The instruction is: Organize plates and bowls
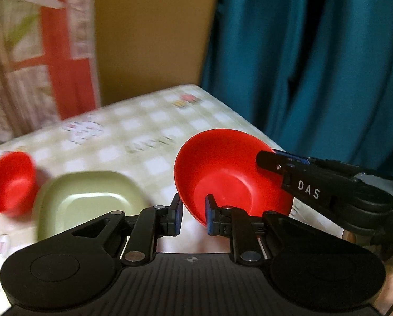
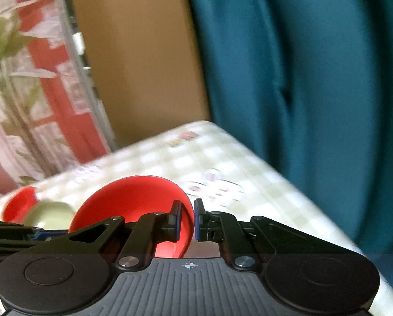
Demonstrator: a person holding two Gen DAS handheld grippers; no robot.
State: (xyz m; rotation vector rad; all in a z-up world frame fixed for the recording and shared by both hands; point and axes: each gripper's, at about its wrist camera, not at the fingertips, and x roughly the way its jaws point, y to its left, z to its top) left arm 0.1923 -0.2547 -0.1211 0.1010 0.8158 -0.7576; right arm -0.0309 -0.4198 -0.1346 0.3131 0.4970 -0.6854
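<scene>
We lift a red bowl point(image 1: 222, 168) off the counter point(image 1: 133, 137), left tool point(image 1: 193, 217) and right tool point(image 2: 188, 220) both clamped on its rim, green plate point(image 1: 88, 200) nearby

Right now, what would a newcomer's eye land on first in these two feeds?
The big red bowl, tilted above the checked tablecloth and pinched at its rim by both the left gripper and the right gripper. To its left sit a green square plate and a smaller red bowl.

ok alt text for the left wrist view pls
Both grippers pinch the rim of a tilted large red bowl above a checked tablecloth: the left gripper near, the right gripper opposite. A green plate and small red bowl sit left.
</scene>
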